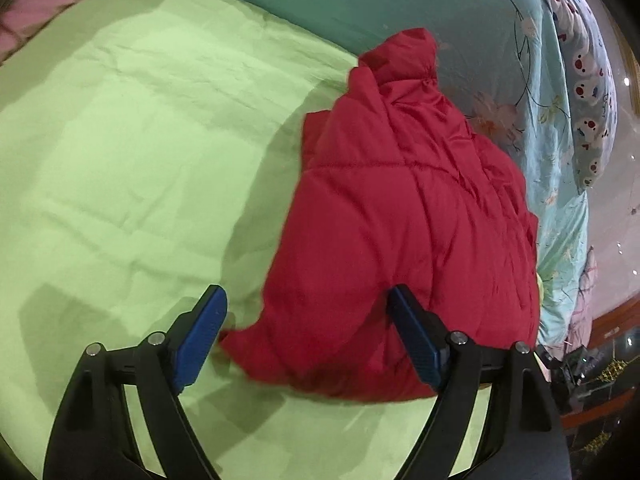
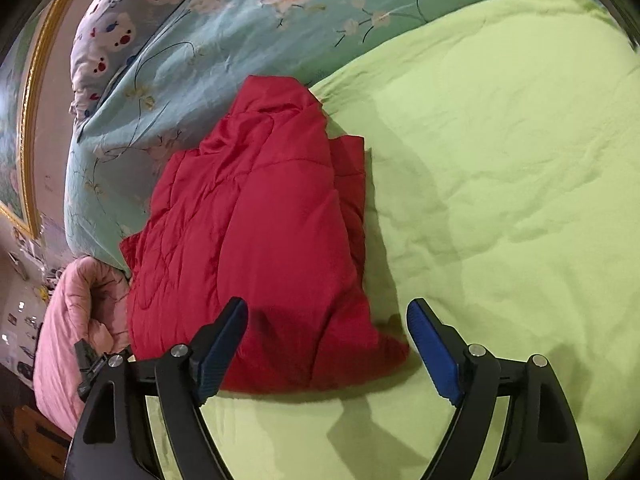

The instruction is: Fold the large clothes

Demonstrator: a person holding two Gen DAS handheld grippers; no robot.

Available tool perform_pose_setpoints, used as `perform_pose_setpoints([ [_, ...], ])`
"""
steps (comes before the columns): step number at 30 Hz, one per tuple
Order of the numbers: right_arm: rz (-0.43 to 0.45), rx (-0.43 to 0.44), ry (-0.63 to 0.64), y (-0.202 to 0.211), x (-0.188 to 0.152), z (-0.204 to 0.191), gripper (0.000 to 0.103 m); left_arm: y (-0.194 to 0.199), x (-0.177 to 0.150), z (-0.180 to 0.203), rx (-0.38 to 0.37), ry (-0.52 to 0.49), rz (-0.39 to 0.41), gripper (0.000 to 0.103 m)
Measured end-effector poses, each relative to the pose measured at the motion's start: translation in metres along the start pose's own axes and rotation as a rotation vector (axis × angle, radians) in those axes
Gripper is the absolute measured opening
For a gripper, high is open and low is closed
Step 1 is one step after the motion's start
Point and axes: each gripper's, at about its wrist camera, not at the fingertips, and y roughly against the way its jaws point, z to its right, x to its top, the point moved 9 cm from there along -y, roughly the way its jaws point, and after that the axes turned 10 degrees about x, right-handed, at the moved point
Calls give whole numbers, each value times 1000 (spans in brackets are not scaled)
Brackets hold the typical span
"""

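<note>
Lying folded on the green sheet (image 1: 120, 160), the red jacket (image 1: 400, 220) faces 2 empty grippers, left gripper (image 1: 308, 300) and right gripper (image 2: 328, 312), jaws apart.

The red jacket (image 1: 400, 220) looks motion-blurred along its lower left edge. Dark clutter (image 1: 592, 368) at lower right is too small to identify. A pink quilt (image 2: 76, 320) runs off the left edge.

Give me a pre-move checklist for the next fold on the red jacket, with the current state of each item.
1. Left tool open and holding nothing: ok.
2. Right tool open and holding nothing: ok.
3. Red jacket lying on the green sheet, already bundled narrow with the collar at the far end: ok.
4. Near hem within both tools' view: ok.
5. Layers squared up: not ok; a red flap sticks out on one side and the near corner trails loose.
6. Jacket fully on the green sheet: not ok; its far side lies over the floral quilt.
</note>
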Motion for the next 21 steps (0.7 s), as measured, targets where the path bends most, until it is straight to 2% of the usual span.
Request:
perform_pose_setpoints([
  [3,-22,43,-33,-12,10,4,84,-8,9,5,-14,-18,-11,89],
  [6,-43,70,-63,-22,19,10,85,-18,16,6,-14,-22,-26,101],
  [7,-52,78,-67,-25,22,12,88,-22,18,6,-12,-24,-32,103],
  [12,-91,102,-67,-40,30,13,94,-39,22,10,-81,-11,-95,103],
  [17,-153,158,-81,-61,31,12,103,-56,27,17,-181,7,-150,103],
  [21,-194,204,-79,-76,33,6,103,-66,32,30,-233,1,-176,103],
])
